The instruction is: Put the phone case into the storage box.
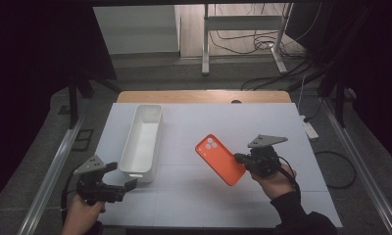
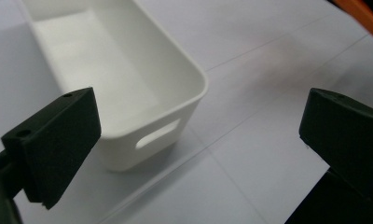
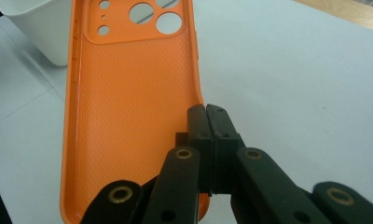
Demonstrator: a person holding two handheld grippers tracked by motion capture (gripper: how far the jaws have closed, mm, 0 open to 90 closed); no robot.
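The right gripper (image 1: 240,158) is clamped on the side wall of the orange phone case (image 1: 219,159), held at the table's centre. The left gripper (image 1: 124,176), jaws apart, sits at seven o'clock beside the white bin (image 1: 142,139).

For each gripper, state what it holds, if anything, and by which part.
The right gripper is shut on the orange phone case, pinching its side wall near the end opposite the camera holes. The left gripper is open and holds nothing, near the white bin.

Your orange phone case (image 3: 128,93) hangs tilted above the white worktop (image 1: 194,196), hollow side up, camera cutouts toward the far end, one long edge pinched.
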